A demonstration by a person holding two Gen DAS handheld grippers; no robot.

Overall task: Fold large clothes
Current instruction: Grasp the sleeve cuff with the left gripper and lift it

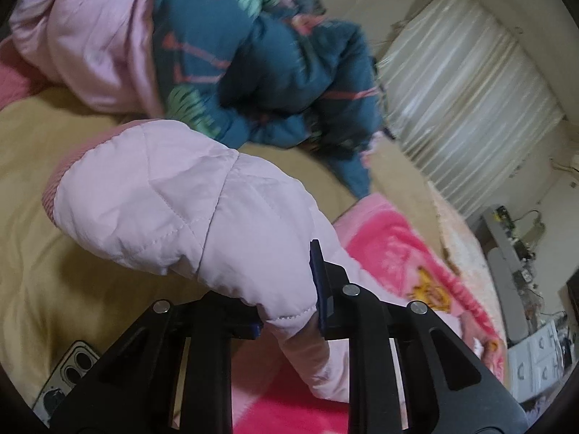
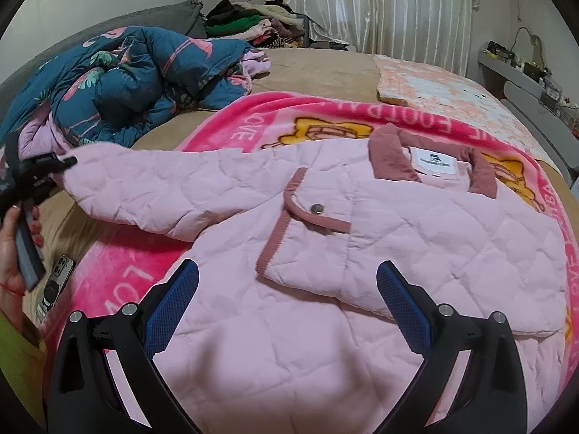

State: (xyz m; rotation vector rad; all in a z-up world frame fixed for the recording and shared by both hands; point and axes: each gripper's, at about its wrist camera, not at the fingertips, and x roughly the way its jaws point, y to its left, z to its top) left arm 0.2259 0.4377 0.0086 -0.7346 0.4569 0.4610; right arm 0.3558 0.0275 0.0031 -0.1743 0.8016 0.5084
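Observation:
A pale pink quilted jacket (image 2: 362,235) with a dusty-rose collar (image 2: 387,159) lies front up on a bright pink blanket (image 2: 231,123) on the bed. Its sleeve (image 2: 163,195) stretches out to the left. My left gripper (image 1: 289,311) is shut on the end of that sleeve (image 1: 188,209) and holds it lifted off the bed. The right wrist view shows the same gripper (image 2: 47,170) at the cuff, with a hand (image 2: 11,253) around its handle. My right gripper (image 2: 287,289) hovers open over the jacket's lower body, with nothing between its blue pads (image 2: 173,307).
A crumpled teal floral quilt (image 2: 126,83) lies at the bed's far left. A phone (image 2: 54,282) rests on the tan sheet (image 2: 325,68) near the left edge. A peach blanket (image 2: 434,83) lies far right, piled clothes (image 2: 253,18) and curtains behind, and a cluttered shelf (image 2: 524,68) to the right.

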